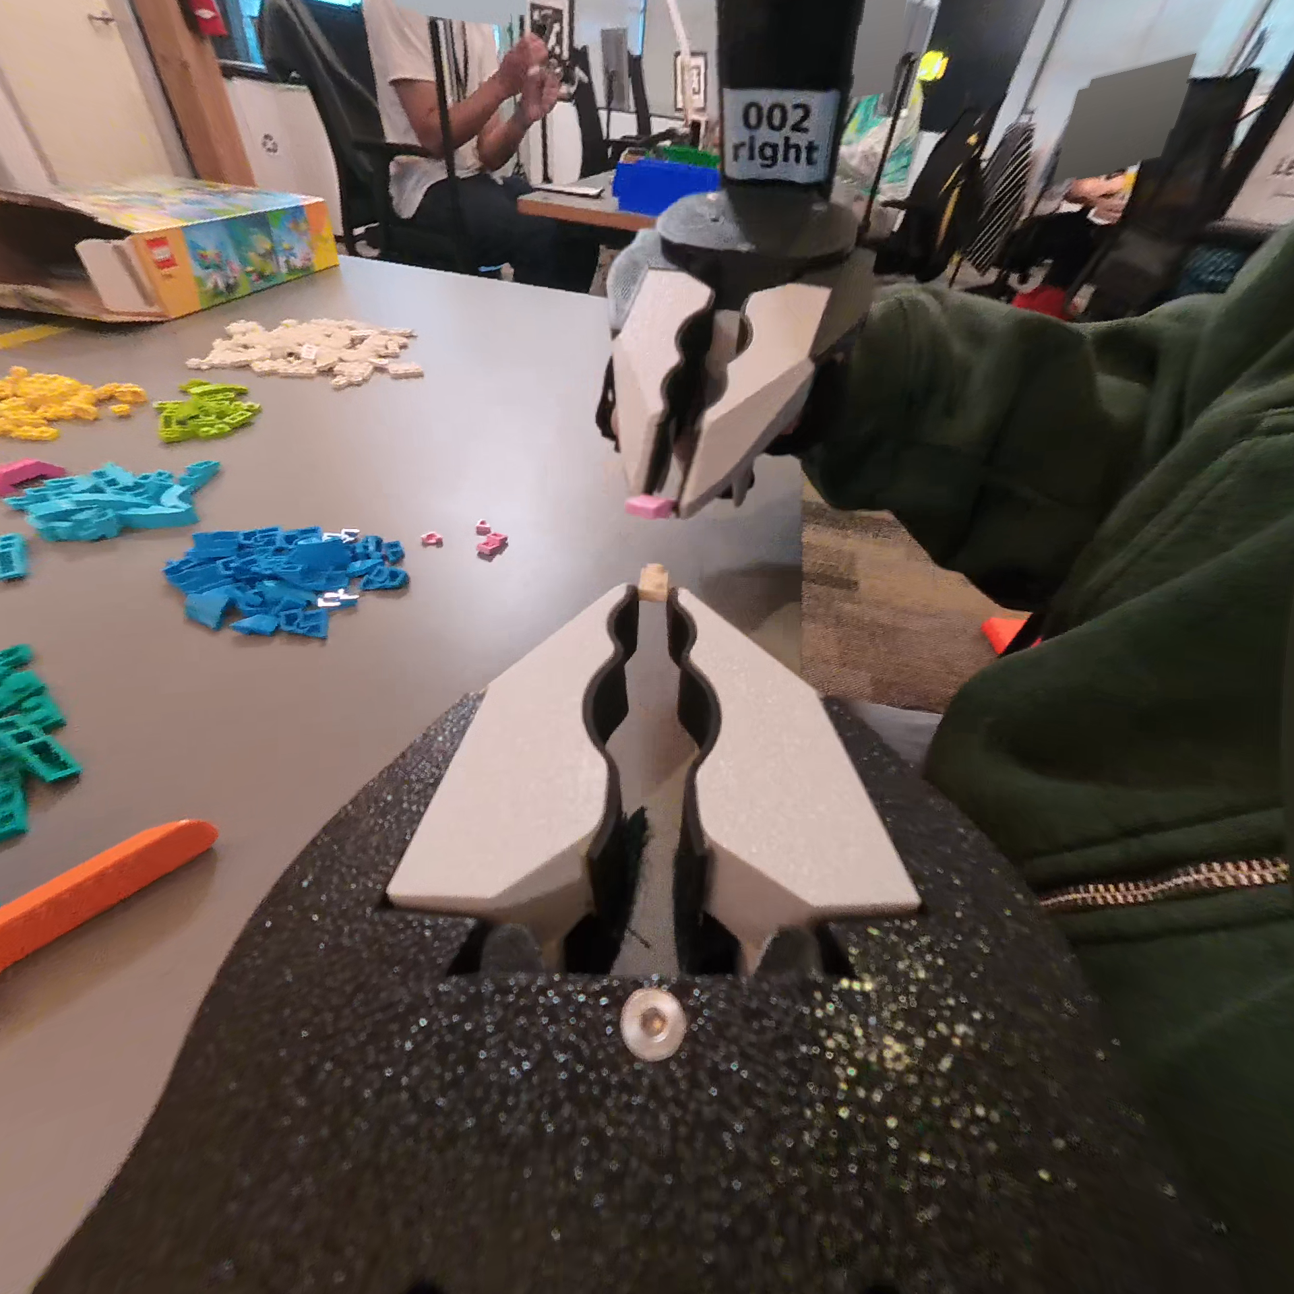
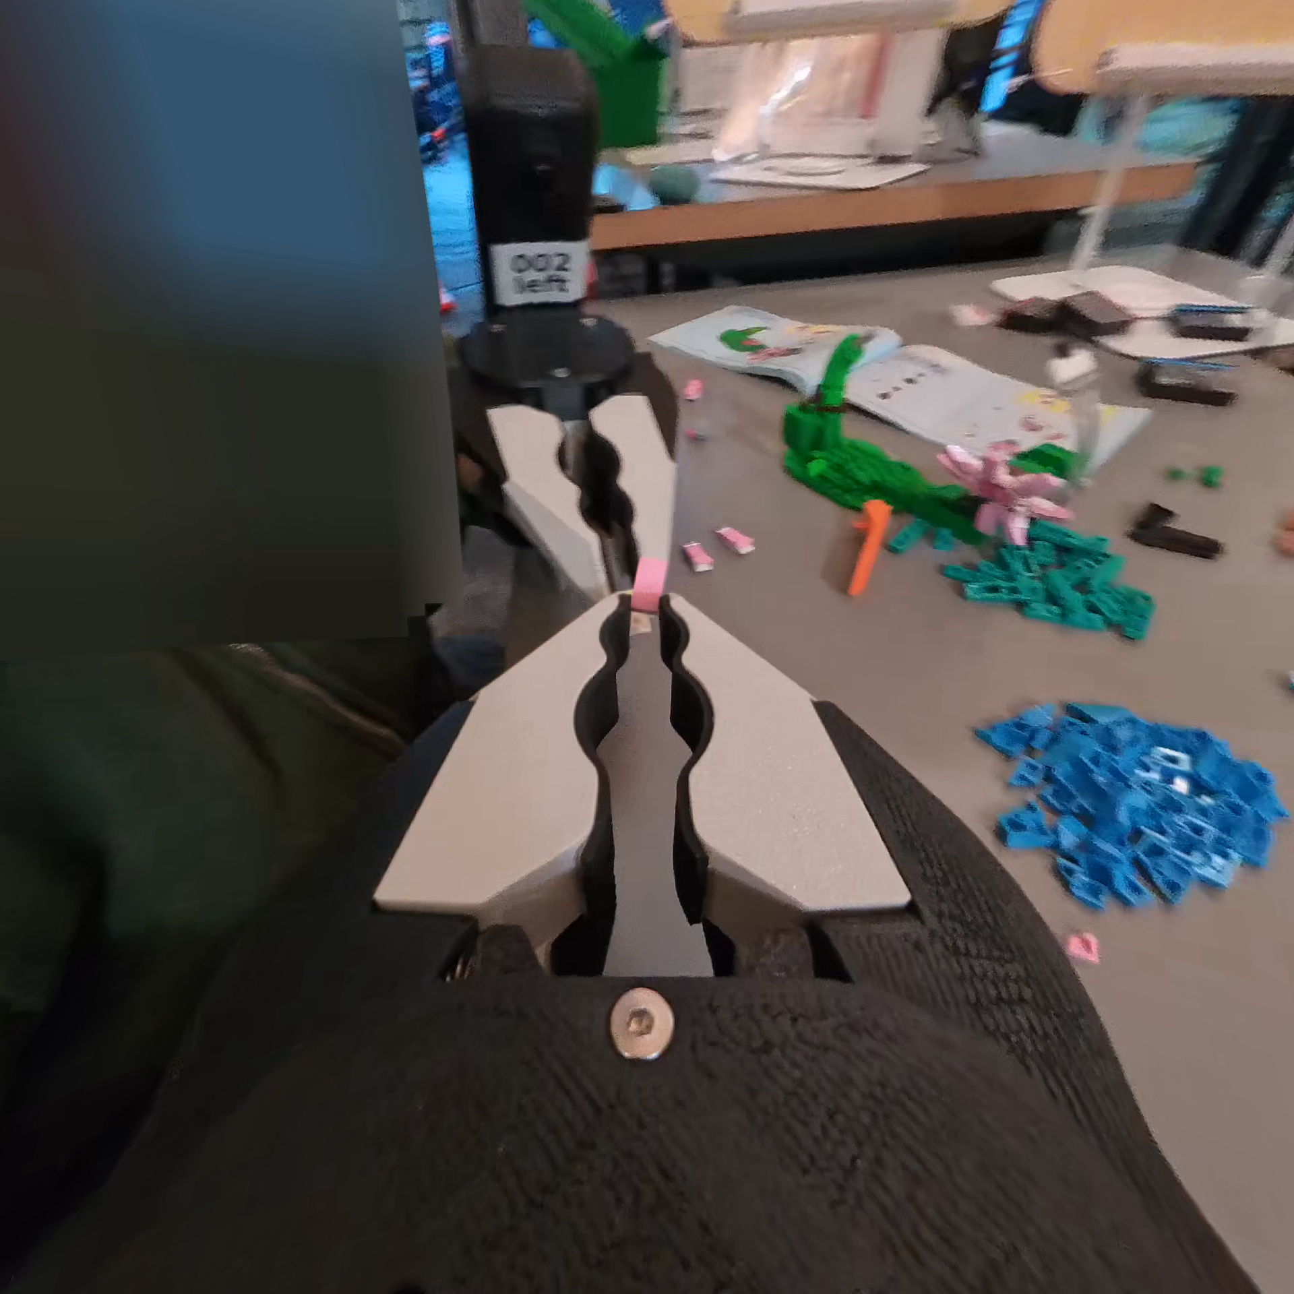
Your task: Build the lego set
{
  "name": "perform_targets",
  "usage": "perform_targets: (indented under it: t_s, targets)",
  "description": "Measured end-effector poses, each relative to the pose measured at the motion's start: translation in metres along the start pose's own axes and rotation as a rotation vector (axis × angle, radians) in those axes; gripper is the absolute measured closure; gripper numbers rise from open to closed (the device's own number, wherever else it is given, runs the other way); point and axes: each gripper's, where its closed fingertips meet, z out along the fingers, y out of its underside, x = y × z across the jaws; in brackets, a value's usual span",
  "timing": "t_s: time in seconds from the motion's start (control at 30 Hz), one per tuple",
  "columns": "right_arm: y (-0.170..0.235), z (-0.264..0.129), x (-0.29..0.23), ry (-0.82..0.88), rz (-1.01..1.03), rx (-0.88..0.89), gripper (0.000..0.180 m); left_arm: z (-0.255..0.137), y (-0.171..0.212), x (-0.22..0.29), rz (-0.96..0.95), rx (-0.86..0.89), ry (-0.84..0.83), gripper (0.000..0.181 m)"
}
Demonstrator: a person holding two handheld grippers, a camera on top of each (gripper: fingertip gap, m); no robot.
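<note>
My left gripper [image 1: 652,594] pinches a small tan piece [image 1: 653,582] at its fingertips. My right gripper [image 2: 645,608] clamps a pink brick [image 2: 648,582], held above the table's edge [image 1: 784,560].

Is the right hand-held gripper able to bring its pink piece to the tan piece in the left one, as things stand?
Probably yes. The right hand-held gripper holds the pink piece just above the tan piece in the left hand-held gripper, with only open air between them.
</note>
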Motion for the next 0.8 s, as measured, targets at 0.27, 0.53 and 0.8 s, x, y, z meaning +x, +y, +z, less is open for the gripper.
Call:
perform_targets:
  t_s: [0.27,0.53,0.8]
  targets:
    - [0.004,0.004,-0.013,-0.124,-0.045,-0.229,0.173,0.0,-0.006,0.014,-0.005,0.044,0.086,0.175]
    - [0.004,0.005,-0.014,-0.136,-0.09,-0.303,0.173,-0.003,-0.008,0.013,-0.021,0.062,0.1,0.175]
    - [0.005,0.007,-0.016,-0.14,-0.112,-0.314,0.173,-0.002,-0.008,0.015,-0.03,0.067,0.116,0.175]
